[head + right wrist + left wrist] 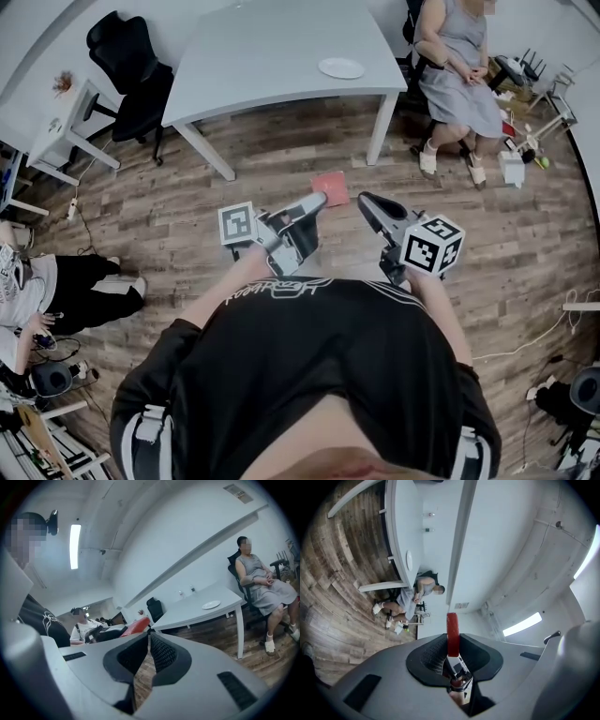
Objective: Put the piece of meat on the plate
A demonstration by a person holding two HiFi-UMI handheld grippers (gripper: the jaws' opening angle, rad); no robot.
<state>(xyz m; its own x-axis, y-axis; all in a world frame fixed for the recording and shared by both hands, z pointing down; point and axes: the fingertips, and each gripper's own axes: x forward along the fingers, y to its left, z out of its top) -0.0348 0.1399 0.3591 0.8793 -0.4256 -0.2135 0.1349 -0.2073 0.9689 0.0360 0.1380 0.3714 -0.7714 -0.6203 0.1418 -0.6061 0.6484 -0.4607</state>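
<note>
The piece of meat (330,185) is a flat red slab, and my left gripper (319,201) is shut on its edge. In the left gripper view the meat (453,632) stands edge-on between the dark pads. My right gripper (365,200) is beside it, shut with nothing in it; its tips (149,636) meet. The white plate (341,67) lies near the right end of the grey table (272,52), well ahead of both grippers. It also shows as the plate (409,560) in the left gripper view and the plate (211,604) in the right gripper view.
A person in a grey dress (457,66) sits just right of the table. A black office chair (131,70) stands at its left. Another seated person (42,291) is at the far left. Small items (517,155) lie on the wood floor at the right.
</note>
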